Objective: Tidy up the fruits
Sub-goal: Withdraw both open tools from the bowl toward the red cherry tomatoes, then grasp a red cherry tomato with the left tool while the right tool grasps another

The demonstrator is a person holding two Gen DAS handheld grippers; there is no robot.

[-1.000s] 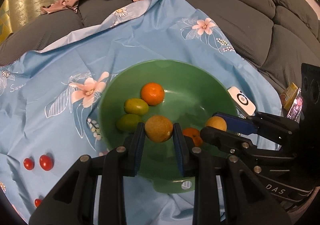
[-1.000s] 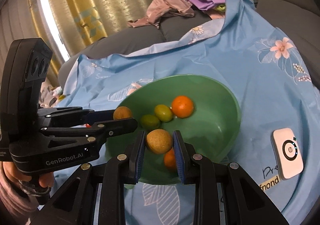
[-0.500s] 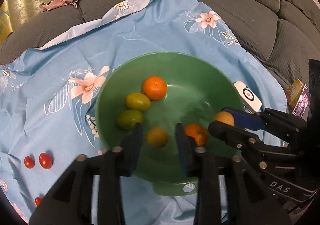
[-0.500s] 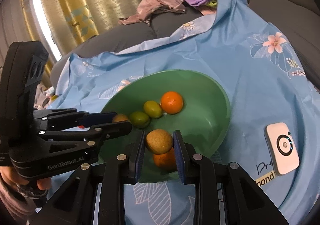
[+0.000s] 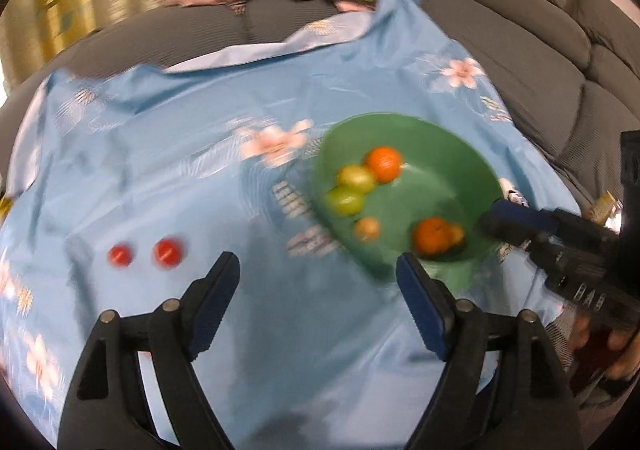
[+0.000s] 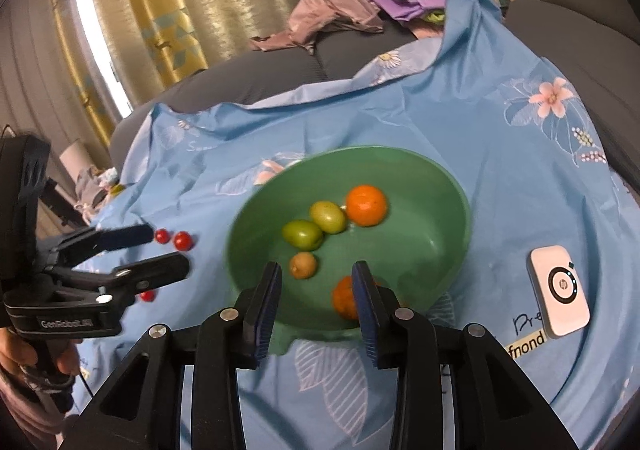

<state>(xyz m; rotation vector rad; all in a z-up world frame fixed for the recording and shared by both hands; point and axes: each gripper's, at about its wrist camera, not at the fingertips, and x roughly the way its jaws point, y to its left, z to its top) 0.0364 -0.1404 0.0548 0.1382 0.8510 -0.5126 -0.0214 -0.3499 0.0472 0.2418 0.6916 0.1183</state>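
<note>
1. While my left gripper (image 5: 318, 276) hangs over the pale blue flowered cloth (image 5: 168, 177), its jaws stand wide apart with nothing between them.
2. My right gripper (image 6: 316, 284) sits at the near rim of the round green plastic bowl (image 6: 440, 250), jaws apart and empty.
3. I count six fruits in that bowl: a large orange mandarin (image 6: 366, 205) at the far side, two yellow-green oval fruits (image 6: 314, 226) touching each other just beside it, a small brownish round fruit (image 6: 303, 265), a second orange mandarin (image 6: 345, 298) by the near rim, and a small orange-yellow fruit (image 5: 455, 236) touching it.
4. Three small red cherry tomatoes (image 6: 174, 240) lie on the cloth left of the bowl, near the left jaws.
5. A white rounded device with a black ring (image 6: 559, 296) rests on the cloth, right of the bowl.
</note>
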